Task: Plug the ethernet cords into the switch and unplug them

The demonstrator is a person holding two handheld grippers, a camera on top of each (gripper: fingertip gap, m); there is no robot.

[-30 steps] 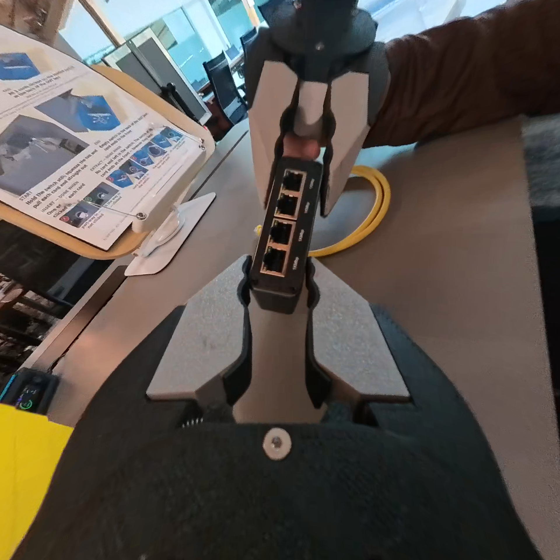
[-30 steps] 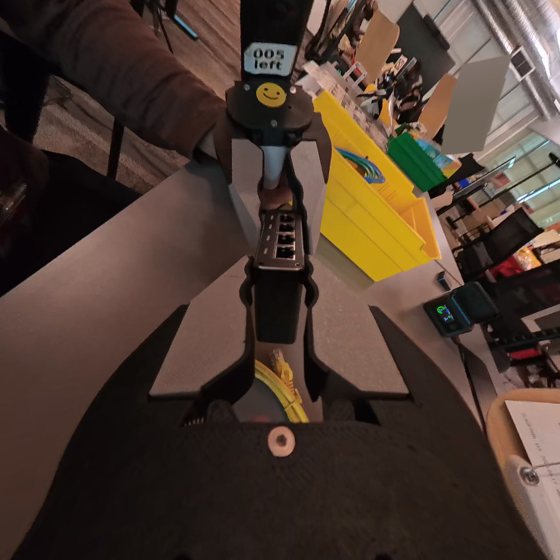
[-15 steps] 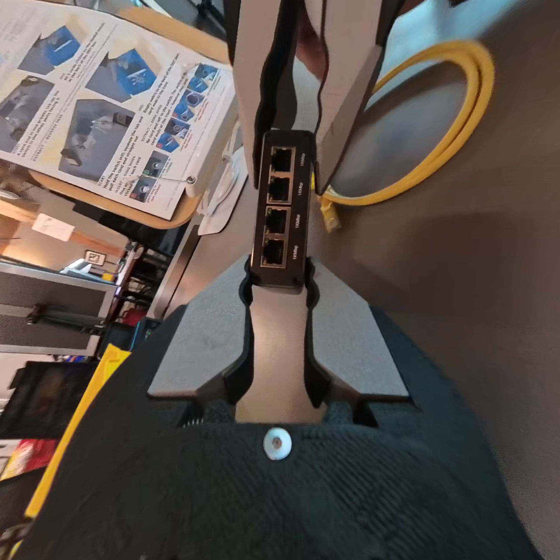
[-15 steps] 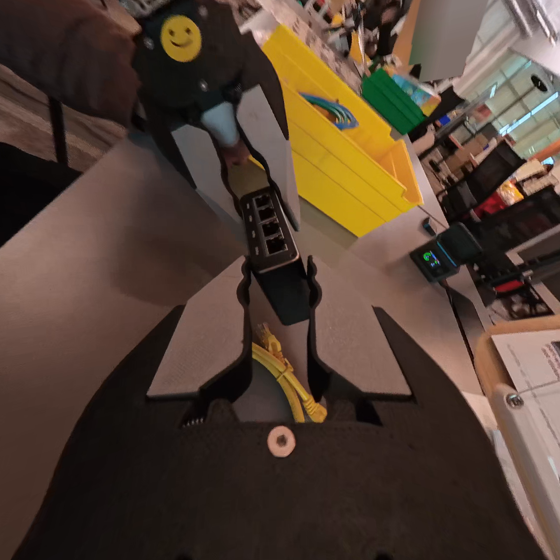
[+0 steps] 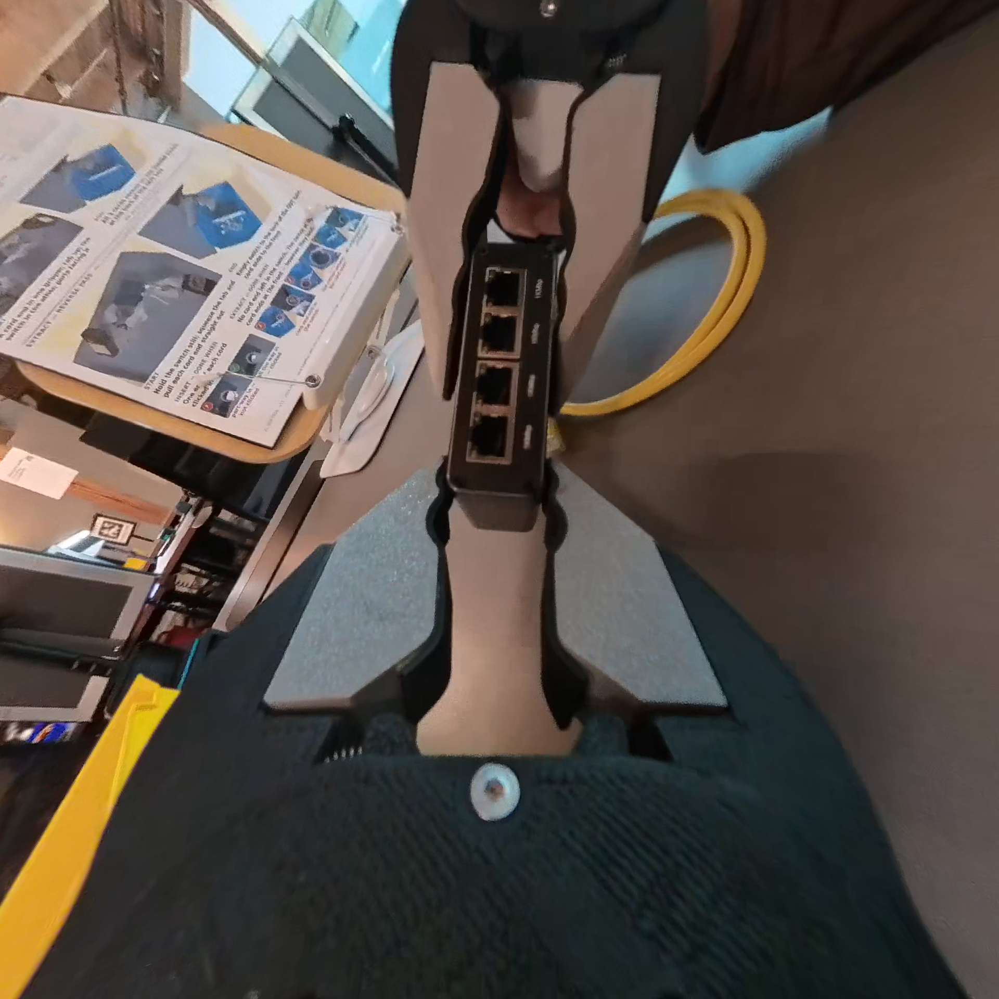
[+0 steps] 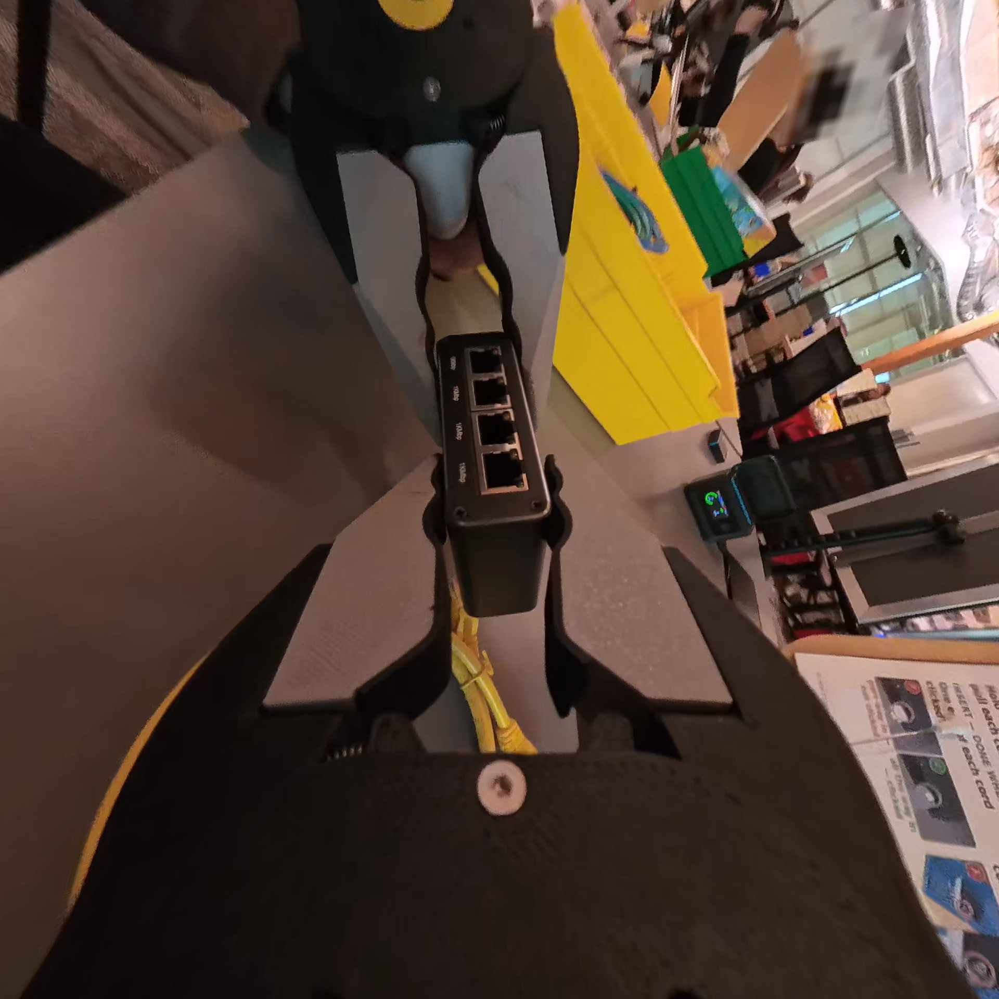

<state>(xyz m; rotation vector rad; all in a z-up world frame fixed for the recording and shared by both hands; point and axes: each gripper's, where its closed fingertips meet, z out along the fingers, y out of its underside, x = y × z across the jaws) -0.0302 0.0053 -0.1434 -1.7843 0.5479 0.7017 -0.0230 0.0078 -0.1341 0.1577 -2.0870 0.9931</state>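
A small black switch [image 5: 500, 373] with a row of empty ports is held in the air above the grey table [image 5: 838, 540]. My left gripper [image 5: 494, 481] is shut on its near end. My right gripper [image 5: 513, 254] faces it and is shut on the far end. In the right wrist view the switch [image 6: 492, 432] sits between my right gripper's [image 6: 494, 486] tips, with the left gripper [image 6: 470, 335] on the other end. A coiled yellow ethernet cord [image 5: 719, 302] lies on the table under the switch, unplugged. Its plugs show in the right wrist view [image 6: 481, 697].
An instruction sheet on a tilted wooden board [image 5: 189, 270] stands at the table's edge on a white base [image 5: 373, 411]. Yellow bins [image 6: 621, 281] and a green bin [image 6: 703, 216] stand along one side. A small device with a lit screen [image 6: 719, 508] lies near the table edge.
Both grippers kept hold of the switch and swung it together above the table. Its port face now shows more fully to the right wrist camera. The cord has not moved.
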